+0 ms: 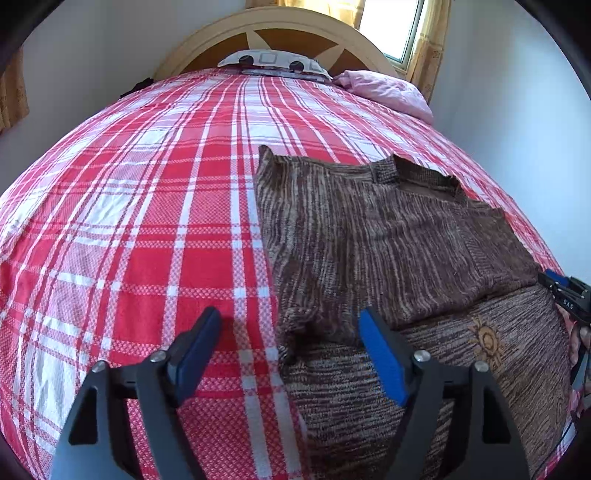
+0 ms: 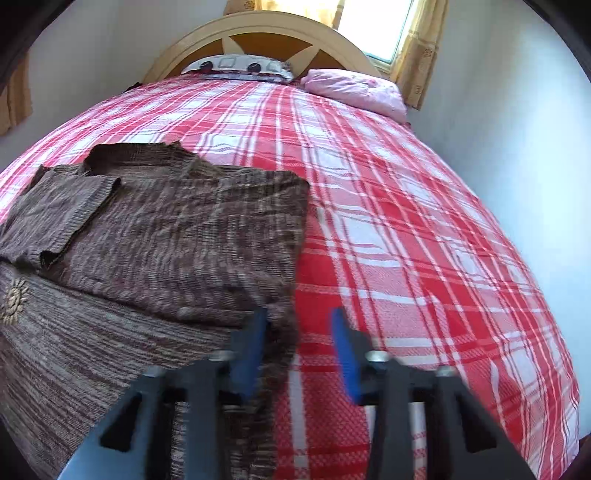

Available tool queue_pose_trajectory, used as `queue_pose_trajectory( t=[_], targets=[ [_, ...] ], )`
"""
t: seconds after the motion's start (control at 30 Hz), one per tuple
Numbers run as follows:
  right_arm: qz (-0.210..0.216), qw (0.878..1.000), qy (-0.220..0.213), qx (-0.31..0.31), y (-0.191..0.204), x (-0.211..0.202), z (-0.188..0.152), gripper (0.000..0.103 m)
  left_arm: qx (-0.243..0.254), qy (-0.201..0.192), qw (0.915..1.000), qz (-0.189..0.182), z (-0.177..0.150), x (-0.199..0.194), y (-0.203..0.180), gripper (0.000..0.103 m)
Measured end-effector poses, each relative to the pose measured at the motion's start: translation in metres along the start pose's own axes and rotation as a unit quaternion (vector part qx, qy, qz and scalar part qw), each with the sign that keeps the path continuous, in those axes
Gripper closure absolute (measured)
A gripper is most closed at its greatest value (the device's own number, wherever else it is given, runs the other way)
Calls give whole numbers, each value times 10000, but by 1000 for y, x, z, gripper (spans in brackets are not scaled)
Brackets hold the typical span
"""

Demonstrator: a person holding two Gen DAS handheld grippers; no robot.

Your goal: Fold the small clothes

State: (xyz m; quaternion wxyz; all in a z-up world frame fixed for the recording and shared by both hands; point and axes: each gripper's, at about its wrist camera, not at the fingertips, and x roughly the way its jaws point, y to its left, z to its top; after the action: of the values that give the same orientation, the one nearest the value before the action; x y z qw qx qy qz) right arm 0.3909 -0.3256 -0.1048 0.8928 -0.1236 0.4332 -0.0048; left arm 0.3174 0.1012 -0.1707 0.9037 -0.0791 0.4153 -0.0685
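Note:
A brown striped knit sweater [image 1: 388,240] lies on the bed, its upper part folded down over a lower part that bears a sun emblem [image 1: 485,338]. My left gripper [image 1: 290,317] stands open wide over the sweater's left edge: one pad is above the plaid cover, the other above the knit, with nothing pinched. In the blurred right wrist view, my right gripper [image 2: 299,317] is at the sweater's [image 2: 166,236] right edge. The fabric edge lies between its blue pads [image 2: 251,347], and a gap shows between them. That gripper's body [image 1: 565,295] also shows at the left wrist view's right rim.
A red and white plaid cover [image 1: 147,221] spreads over the whole bed. A patterned pillow [image 1: 273,61] and a pink pillow [image 1: 388,90] lie by the arched headboard [image 1: 295,33]. A curtained window [image 1: 391,26] is behind. A pale wall [image 2: 517,147] runs close along the bed's right side.

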Motion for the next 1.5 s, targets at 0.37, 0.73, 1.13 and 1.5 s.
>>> queue_pose_trajectory(
  t=[0.37, 0.73, 1.13, 1.5],
  targets=[
    [4, 9998, -172, -87, 9, -23, 3, 86, 149, 73, 9985, 526, -3, 0, -7, 4],
    [900, 9957, 151, 133, 40, 1, 8, 60, 846, 120, 9878, 1301, -13, -8, -38, 3],
    [838, 9964, 45, 134, 32, -25, -12, 60, 725, 32, 9895, 1252, -25, -30, -42, 3],
    [919, 9958, 15, 61, 37, -54, -40, 60, 532, -138, 9923, 1114, -50, -63, -48, 3]
  ],
)
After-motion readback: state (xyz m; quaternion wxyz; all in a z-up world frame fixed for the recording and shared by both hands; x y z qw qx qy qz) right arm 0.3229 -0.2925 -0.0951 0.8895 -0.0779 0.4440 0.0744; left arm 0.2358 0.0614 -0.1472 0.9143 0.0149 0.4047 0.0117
